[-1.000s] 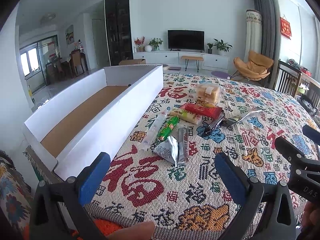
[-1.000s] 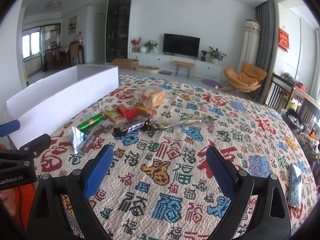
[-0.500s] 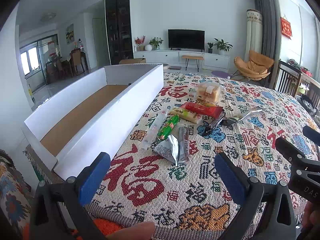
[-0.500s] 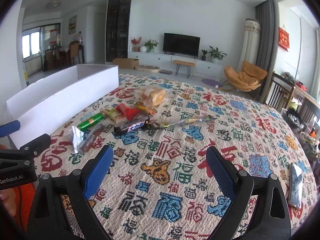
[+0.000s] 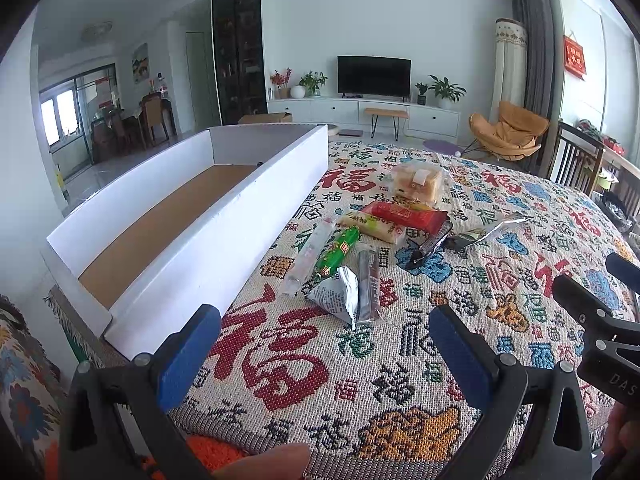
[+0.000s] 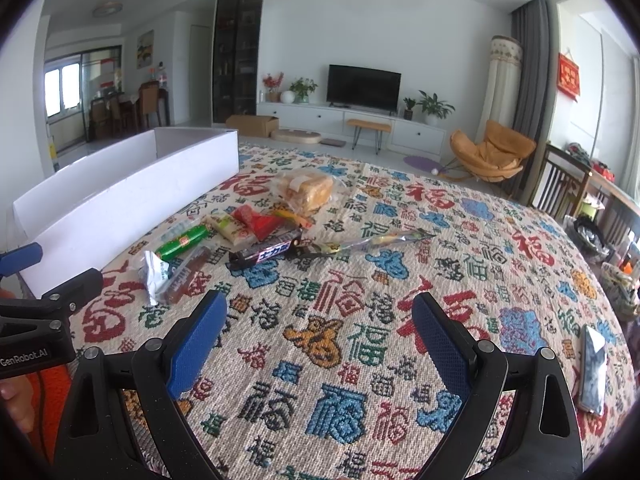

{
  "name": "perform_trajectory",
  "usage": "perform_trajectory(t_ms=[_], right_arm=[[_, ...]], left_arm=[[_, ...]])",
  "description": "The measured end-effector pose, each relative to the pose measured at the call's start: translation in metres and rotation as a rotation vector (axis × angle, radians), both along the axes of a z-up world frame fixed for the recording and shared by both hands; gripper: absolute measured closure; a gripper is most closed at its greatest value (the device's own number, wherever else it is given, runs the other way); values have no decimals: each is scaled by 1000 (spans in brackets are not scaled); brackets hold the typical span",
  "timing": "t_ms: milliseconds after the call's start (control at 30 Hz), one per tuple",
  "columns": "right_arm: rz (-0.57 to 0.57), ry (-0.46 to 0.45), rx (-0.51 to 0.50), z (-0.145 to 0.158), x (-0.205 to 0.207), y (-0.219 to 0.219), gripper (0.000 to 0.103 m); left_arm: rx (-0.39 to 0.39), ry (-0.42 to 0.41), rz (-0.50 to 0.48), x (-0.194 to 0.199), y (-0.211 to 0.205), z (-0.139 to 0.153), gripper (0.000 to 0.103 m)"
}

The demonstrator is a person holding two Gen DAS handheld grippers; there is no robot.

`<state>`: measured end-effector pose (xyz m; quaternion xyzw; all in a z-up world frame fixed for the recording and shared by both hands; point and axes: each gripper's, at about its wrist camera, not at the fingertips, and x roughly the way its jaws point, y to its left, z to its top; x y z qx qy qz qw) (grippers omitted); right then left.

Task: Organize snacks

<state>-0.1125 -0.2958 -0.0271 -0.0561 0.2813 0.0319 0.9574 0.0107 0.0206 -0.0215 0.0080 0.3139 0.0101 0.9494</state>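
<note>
Several snacks lie in a loose pile on the patterned cloth: a bagged bread loaf (image 5: 417, 181) (image 6: 307, 188), a red packet (image 5: 408, 213), a green stick pack (image 5: 336, 251) (image 6: 183, 242), a silver pouch (image 5: 335, 291), a dark chocolate bar (image 6: 267, 253) and a long foil stick (image 6: 374, 241). A long white box (image 5: 200, 236) (image 6: 124, 196) with a brown floor stands empty left of the pile. My left gripper (image 5: 324, 348) hovers open near the table's front edge, short of the silver pouch. To its right, my right gripper (image 6: 318, 336) is open over bare cloth.
A phone (image 6: 592, 364) lies at the cloth's right edge. Chairs (image 6: 560, 184) stand beyond the table's right side. A person's finger (image 5: 264, 462) shows under the left gripper. The living room with a TV (image 5: 374, 77) lies behind.
</note>
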Motion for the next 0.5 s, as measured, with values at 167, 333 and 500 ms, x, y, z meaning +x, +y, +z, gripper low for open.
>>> perform_trajectory(t_ms=[167,333,500], right_arm=[[1,0,-1,0,0,0,7],[1,1,0,0,0,0,7],[0,1,2,0,0,0,7]], left_arm=[[-1,0,0,1,0,0,0],[-1,0,0,1,1,0,0],[-2,1,1,1,1,-1,0]])
